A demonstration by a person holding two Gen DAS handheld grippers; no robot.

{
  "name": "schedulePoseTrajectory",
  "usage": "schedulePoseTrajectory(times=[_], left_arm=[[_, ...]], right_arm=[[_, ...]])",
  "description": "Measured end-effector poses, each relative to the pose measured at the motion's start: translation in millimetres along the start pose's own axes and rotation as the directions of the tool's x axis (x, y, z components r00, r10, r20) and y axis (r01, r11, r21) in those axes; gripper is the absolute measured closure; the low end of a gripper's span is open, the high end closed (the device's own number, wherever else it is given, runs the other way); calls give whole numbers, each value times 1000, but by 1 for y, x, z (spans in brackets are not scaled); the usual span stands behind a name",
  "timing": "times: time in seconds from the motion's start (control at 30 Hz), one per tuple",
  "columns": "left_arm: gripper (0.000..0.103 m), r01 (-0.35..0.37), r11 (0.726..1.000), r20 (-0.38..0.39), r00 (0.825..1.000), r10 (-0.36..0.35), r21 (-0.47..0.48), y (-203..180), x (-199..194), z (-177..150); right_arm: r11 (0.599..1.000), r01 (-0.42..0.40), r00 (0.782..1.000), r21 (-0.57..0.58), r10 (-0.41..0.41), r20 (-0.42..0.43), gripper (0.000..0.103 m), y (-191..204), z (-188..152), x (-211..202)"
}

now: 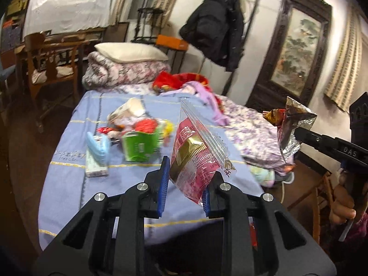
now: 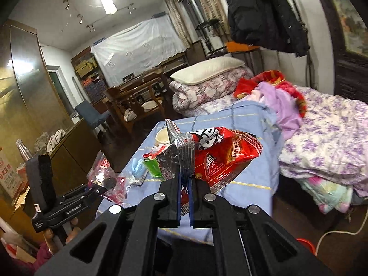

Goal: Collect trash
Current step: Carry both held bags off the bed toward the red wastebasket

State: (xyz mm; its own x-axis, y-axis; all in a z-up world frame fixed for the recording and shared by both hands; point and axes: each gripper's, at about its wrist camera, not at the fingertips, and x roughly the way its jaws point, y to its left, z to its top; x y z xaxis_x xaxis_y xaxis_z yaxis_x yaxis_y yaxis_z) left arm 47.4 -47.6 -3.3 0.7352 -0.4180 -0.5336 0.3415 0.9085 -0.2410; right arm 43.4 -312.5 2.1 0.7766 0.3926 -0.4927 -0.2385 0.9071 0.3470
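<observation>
Pink snack packet sits clenched in left tongs, red foil wrapper in right tongs; keep both grips firm, clear of the bed litter at centre left

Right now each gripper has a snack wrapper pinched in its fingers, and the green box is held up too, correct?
Not quite. The green box lies on the blue sheet, as the left wrist view shows. The left gripper holds a pink wrapper; the right gripper holds a red wrapper.
</observation>
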Motion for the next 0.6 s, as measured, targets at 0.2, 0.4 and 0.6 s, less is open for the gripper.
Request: schedulePoseTrajectory(times=[0.2,0.4,0.6], left_arm=[[77,96,995,-6,995,-96,35,-44,-11,-7],[77,187,978,-67,981,-181,91,-95,-5,-18],[77,261,953,-169,957,-235,155,-145,27,-30]], right_arm=[[999,45,997,28,-47,58,98,-18,-16,-62],[988,50,994,146,-63,85,98,-67,-42,-119],[963,160,986,215,-166,9,98,-123,-67,-126]])
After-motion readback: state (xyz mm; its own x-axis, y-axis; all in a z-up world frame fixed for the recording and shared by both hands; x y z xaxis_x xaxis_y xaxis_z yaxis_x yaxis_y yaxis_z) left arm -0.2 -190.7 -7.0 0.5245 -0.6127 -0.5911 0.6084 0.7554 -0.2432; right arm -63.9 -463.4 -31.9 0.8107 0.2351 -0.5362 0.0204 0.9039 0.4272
